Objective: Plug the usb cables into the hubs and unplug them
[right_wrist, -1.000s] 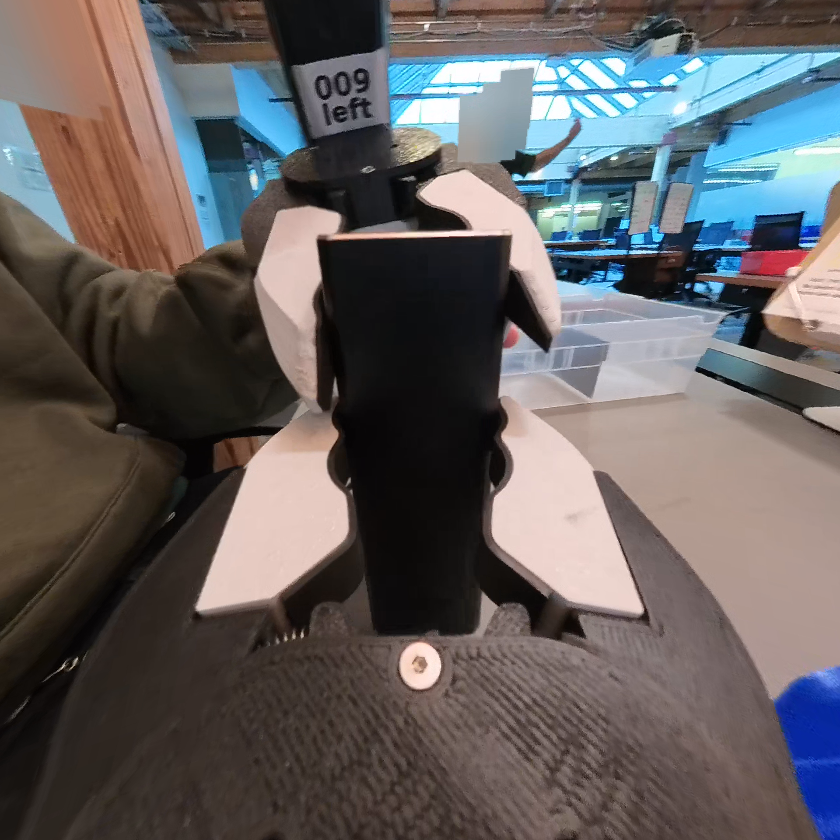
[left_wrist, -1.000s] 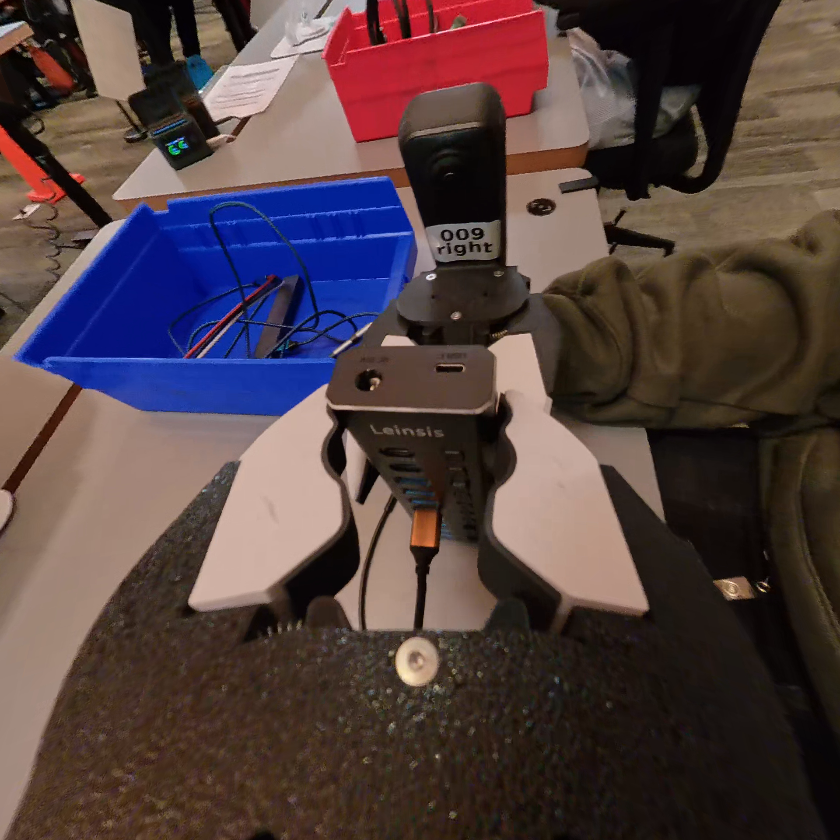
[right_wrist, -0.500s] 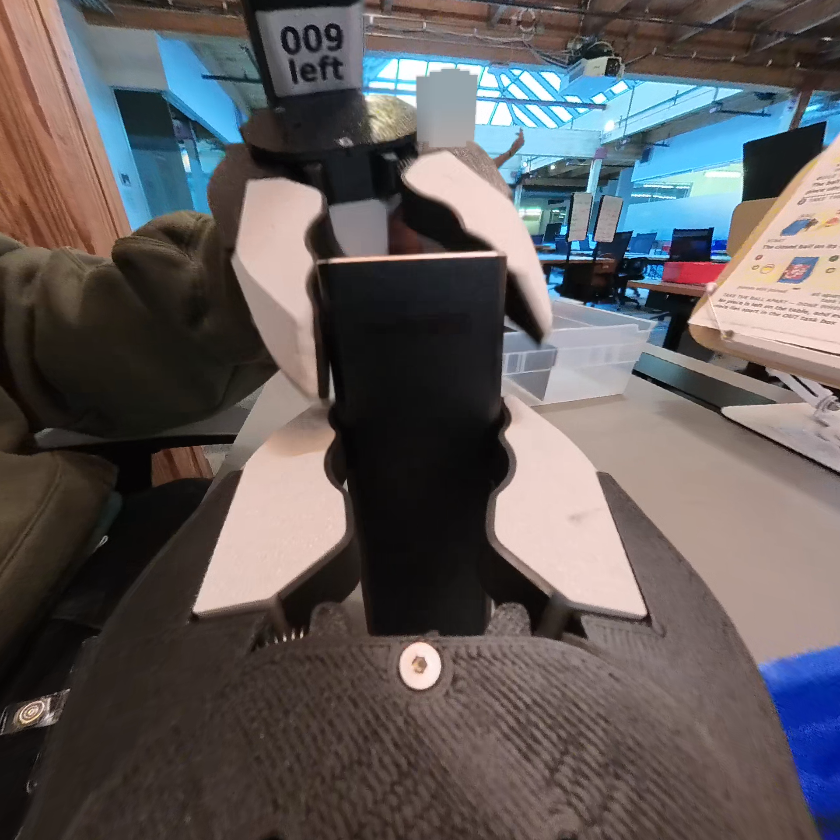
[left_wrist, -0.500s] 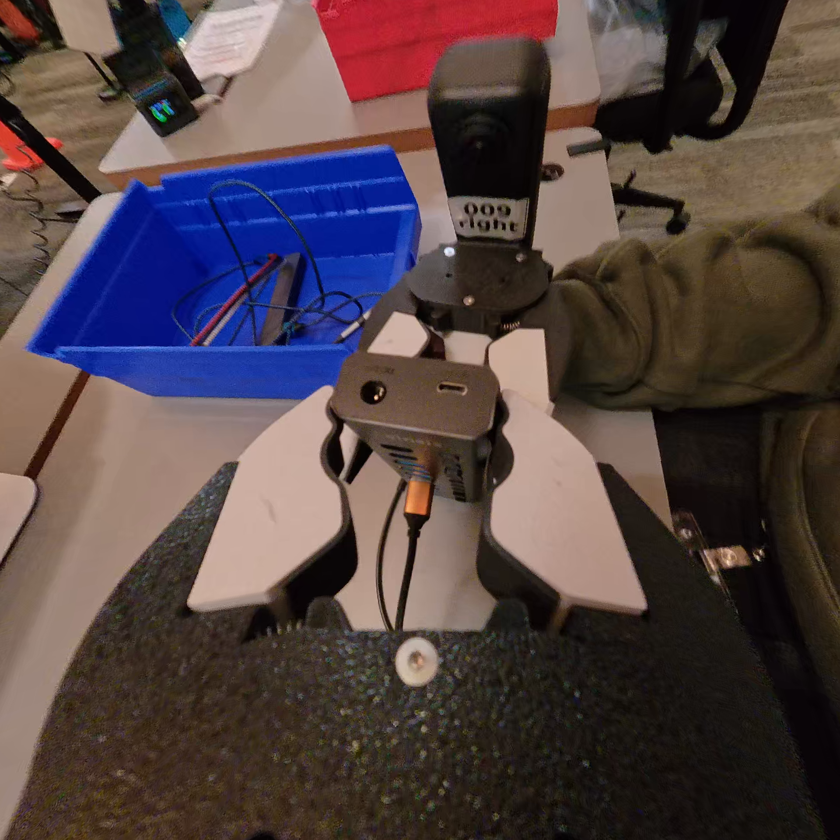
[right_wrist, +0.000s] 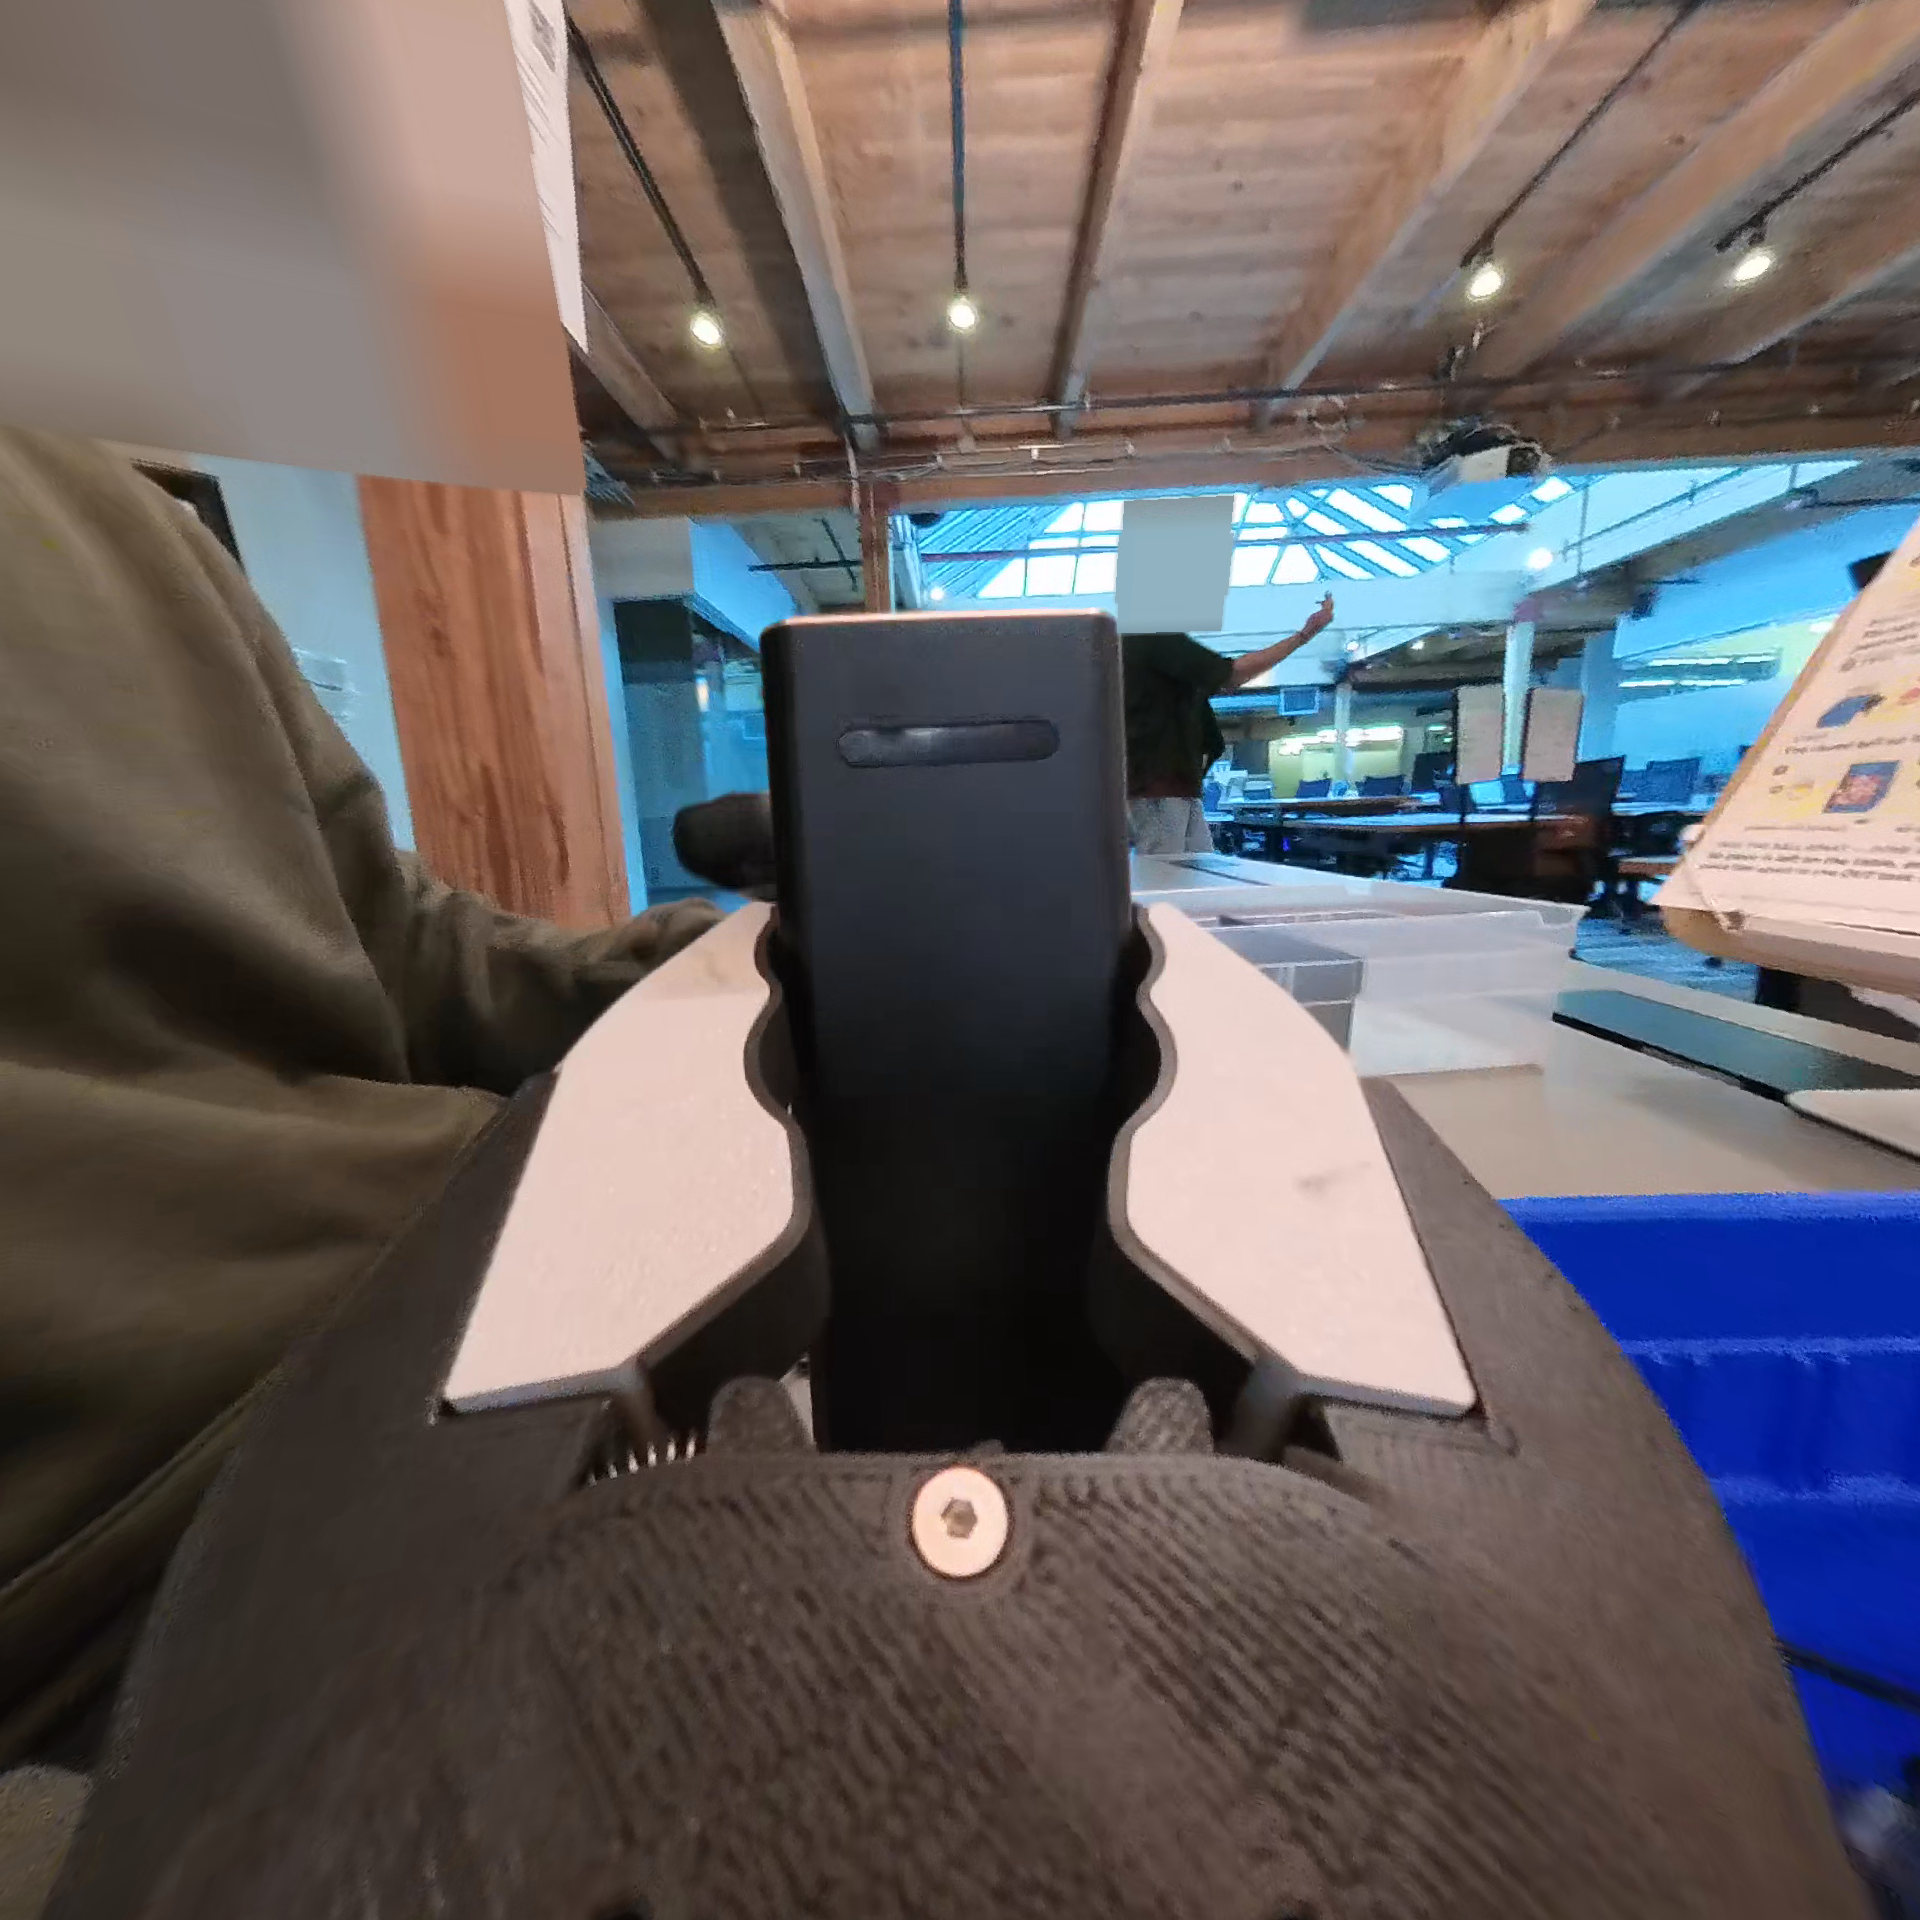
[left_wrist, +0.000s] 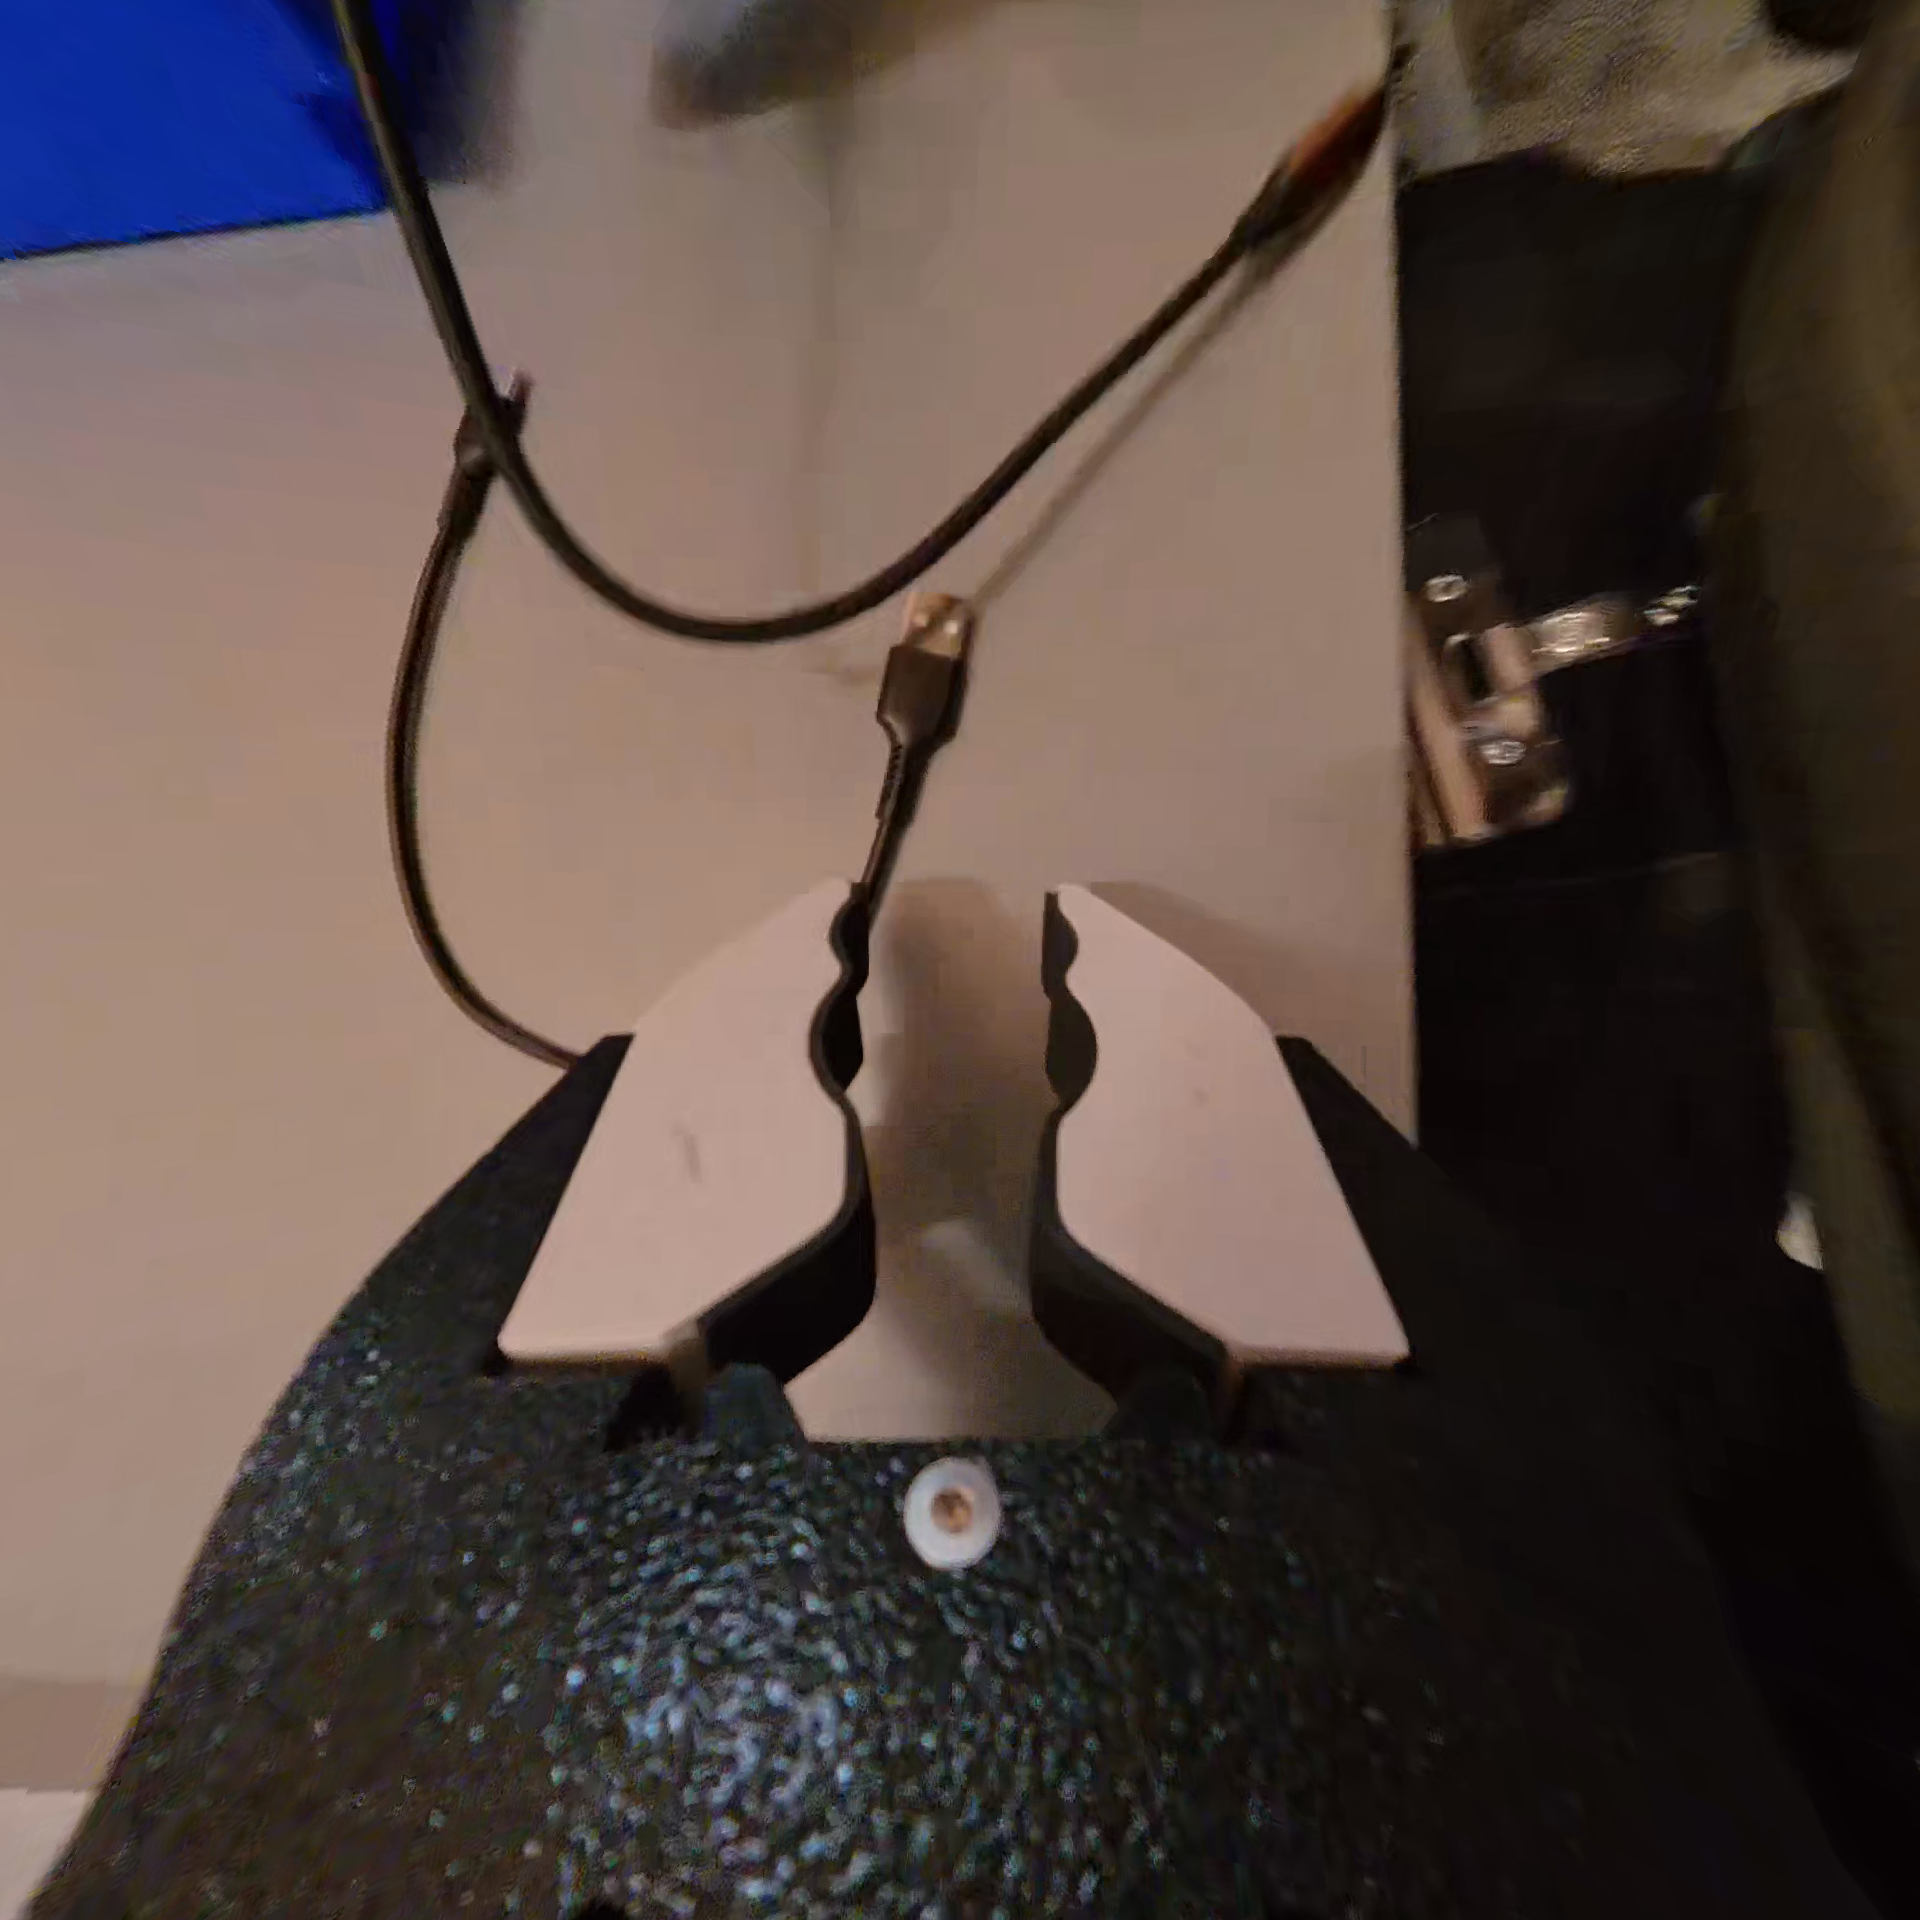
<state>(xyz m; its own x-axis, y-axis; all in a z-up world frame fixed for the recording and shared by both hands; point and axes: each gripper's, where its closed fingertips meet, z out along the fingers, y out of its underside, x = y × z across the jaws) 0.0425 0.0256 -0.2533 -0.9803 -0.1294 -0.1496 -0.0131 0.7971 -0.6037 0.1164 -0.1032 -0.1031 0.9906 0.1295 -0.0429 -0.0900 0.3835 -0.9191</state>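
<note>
USB cable point(left_wrist: 665, 582) lies looped on the table point(left_wrist: 208, 727), its free plug point(left_wrist: 925, 665) pointing away just ahead of the left gripper point(left_wrist: 951, 914). That gripper's jaws stand parted and empty; the cord passes by the left fingertip. The right gripper point(right_wrist: 951, 925) jaws are clenched on the black hub point(right_wrist: 951, 935), held upright, probably to present its ports. The table edge runs close on the right; open surface remains leftward, toward the blue bin point(left_wrist: 156, 114).

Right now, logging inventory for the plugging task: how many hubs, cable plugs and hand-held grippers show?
Hub: 1
Cable plugs: 2, black plug and orange plug
Hand-held grippers: 2, left hand-held gripper and right hand-held gripper
Total: 5
</note>
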